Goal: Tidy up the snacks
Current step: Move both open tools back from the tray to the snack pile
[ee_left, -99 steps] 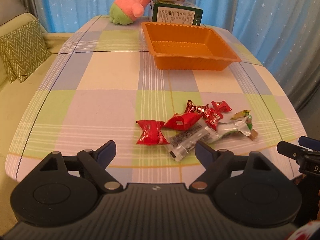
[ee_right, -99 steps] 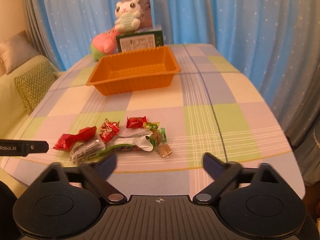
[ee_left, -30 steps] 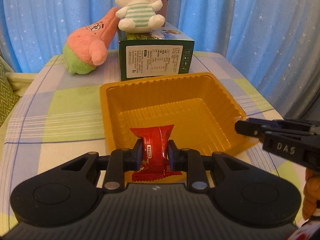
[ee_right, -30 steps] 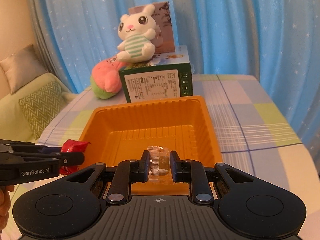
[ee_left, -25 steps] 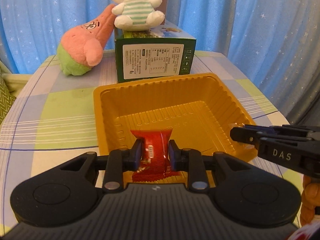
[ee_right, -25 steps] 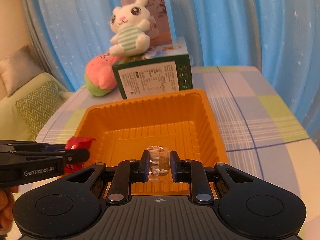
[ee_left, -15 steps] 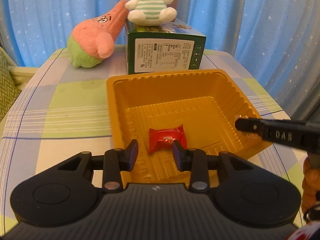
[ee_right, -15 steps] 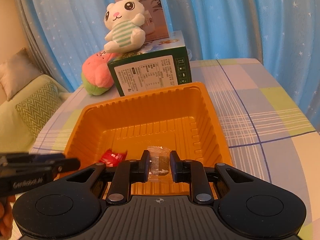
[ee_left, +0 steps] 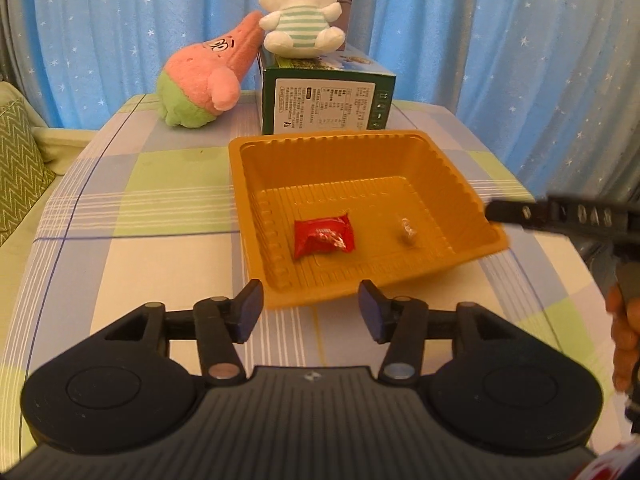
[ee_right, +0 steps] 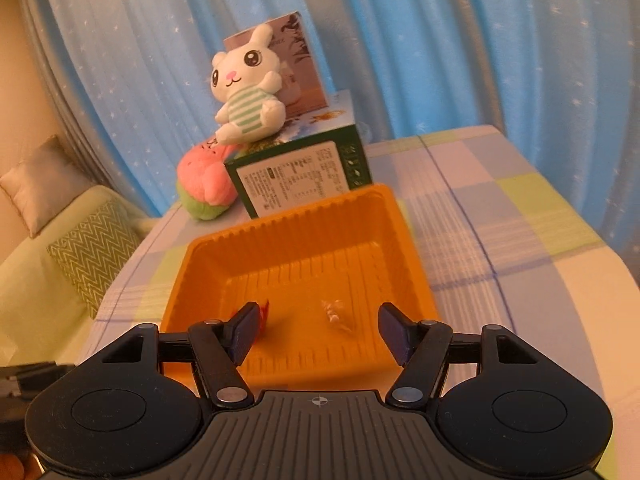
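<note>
Orange tray (ee_left: pixel 460 184), thin moulded plastic, rectangular, ribbed walls and ridged floor, glossy; just ahead of both sets of tongs. Two snacks on its floor, apart from each other. Red snack (ee_left: pixel 323 237): crinkled shiny wrapper, pinched ends, lying flat ahead of the left tongs (ee_left: pixel 310 312), toward their left finger. Clear-wrapped snack (ee_left: pixel 408 233): small, tan, transparent film, ahead and right of the left tongs, between the fingers of the right tongs (ee_right: pixel 320 330) in their own view and well clear of both pads.

Left tongs: jaws opening, nothing between the blue pads, poised over the tray's near rim. Right tongs: jaws opening, empty, over the tray's near edge; seen from the left view as a blurred black bar (ee_left: pixel 560 216) at the tray's right corner.

Against a second ago: red snack then pinched in the left tongs, clear one pinched in the right; both now released and lying in the tray. Left tongs drawn back, more tablecloth showing.

Beyond the tray: one green carton (ee_left: pixel 326 100), printed white label, straight-edged. One white plush rabbit (ee_left: pixel 300 12), striped shirt, seated on the carton. One pink-and-green plush star (ee_left: pixel 208 80), fuzzy, left of the carton. Checked tablecloth (ee_left: pixel 120 240), pastel squares. Blue star-dotted curtain (ee_left: pixel 500 40) behind. Zigzag green cushion (ee_right: pixel 92 248) far left.
</note>
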{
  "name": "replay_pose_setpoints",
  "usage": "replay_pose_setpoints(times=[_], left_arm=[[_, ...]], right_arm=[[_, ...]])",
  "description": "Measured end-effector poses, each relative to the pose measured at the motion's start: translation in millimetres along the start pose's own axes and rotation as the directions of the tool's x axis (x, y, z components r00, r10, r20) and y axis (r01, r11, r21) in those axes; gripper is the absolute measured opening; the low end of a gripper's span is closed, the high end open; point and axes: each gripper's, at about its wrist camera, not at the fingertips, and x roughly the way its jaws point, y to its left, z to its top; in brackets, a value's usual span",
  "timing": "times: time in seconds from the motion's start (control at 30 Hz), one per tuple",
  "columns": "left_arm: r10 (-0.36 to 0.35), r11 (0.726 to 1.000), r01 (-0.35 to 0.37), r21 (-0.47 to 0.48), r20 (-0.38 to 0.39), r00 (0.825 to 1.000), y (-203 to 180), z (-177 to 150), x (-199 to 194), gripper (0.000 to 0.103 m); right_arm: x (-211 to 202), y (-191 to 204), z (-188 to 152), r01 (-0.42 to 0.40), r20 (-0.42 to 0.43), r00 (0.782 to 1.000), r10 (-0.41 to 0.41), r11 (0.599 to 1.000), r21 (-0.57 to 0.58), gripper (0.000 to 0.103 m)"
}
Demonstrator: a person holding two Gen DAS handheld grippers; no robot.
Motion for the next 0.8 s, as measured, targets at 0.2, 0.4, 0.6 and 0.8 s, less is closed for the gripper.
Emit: replay_pose_setpoints(times=[0.2,0.4,0.6,0.8], left_arm=[[-0.013,1.000,0.013,-0.002,0.014,1.000,-13.3,-23.7,-44.1,0.058],[-0.022,1.000,0.022,-0.013,0.018,1.000,-23.4,-50.7,-82.2,0.060],[-0.025,0.999,0.026,-0.029,0.013,1.000,-27.9,-79.8,-114.3,0.062],[-0.017,0.999,0.018,-0.038,0.005,1.000,-26.8,-108.1,-137.5,0.067]], right_arm=[[-60.1,4.2,-44.0,0.044,-0.015,0.999,-0.044,0.999,0.022,0.065],[-116.5,12.8,-81.8,0.074,-0.003,0.997,-0.074,0.997,0.036,0.065],[-159.0,22.9,-105.9,0.092,0.021,0.996,-0.092,0.996,0.022,0.065],[-188.4,27.7,-129.8,0.090,0.009,0.996,-0.091,0.996,0.026,0.065]])
